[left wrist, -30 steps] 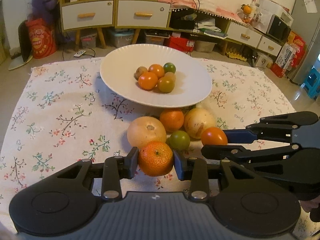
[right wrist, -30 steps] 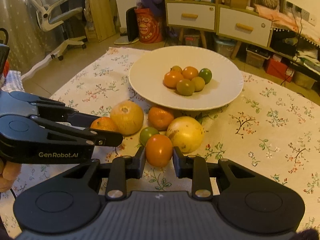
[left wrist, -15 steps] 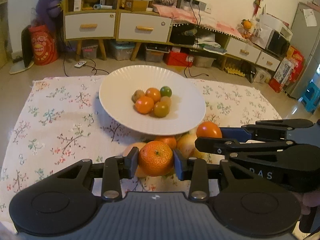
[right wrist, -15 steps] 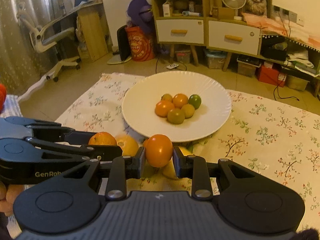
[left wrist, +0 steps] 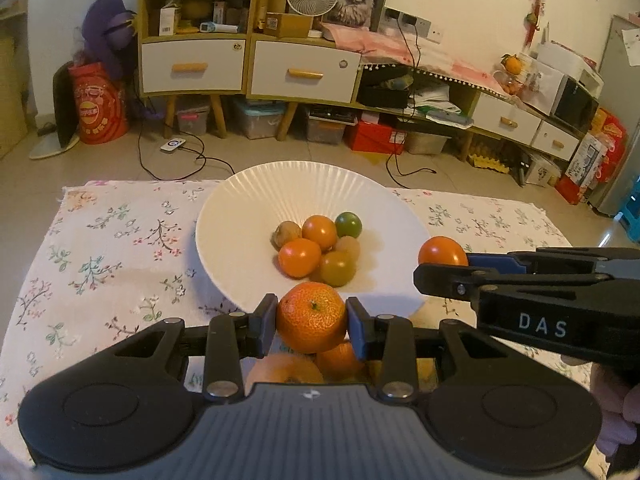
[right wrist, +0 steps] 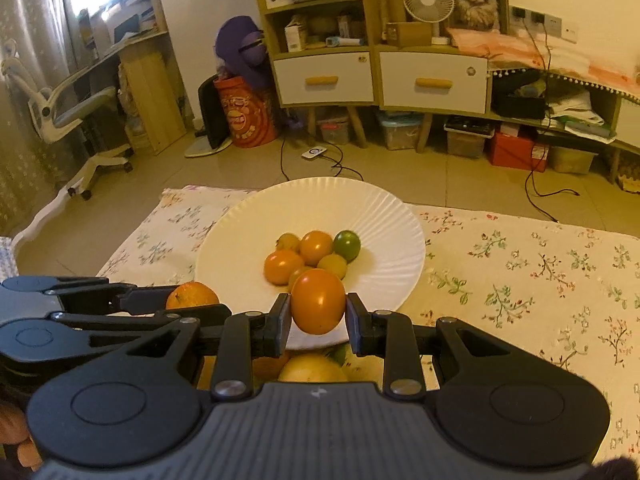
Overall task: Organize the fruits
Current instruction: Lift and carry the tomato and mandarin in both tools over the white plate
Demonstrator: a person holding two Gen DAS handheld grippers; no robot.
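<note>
A white ribbed plate stands on the flowered cloth and holds several small orange, yellow and green fruits. My left gripper is shut on a rough-skinned mandarin, held above the plate's near rim. My right gripper is shut on a smooth orange tomato, also over the near rim. In the left wrist view the right gripper comes in from the right with that tomato. The right wrist view shows the left gripper's mandarin at the left.
Under the grippers lie more fruits on the cloth: oranges and a pale yellow round fruit, partly hidden. The flowered cloth spreads wide on both sides of the plate. Cabinets, boxes and cables stand on the floor beyond.
Both grippers have lifted their fruits off the pile on the cloth and moved forward and up toward the plate. The loose fruits have slipped under the grippers, mostly out of sight.
</note>
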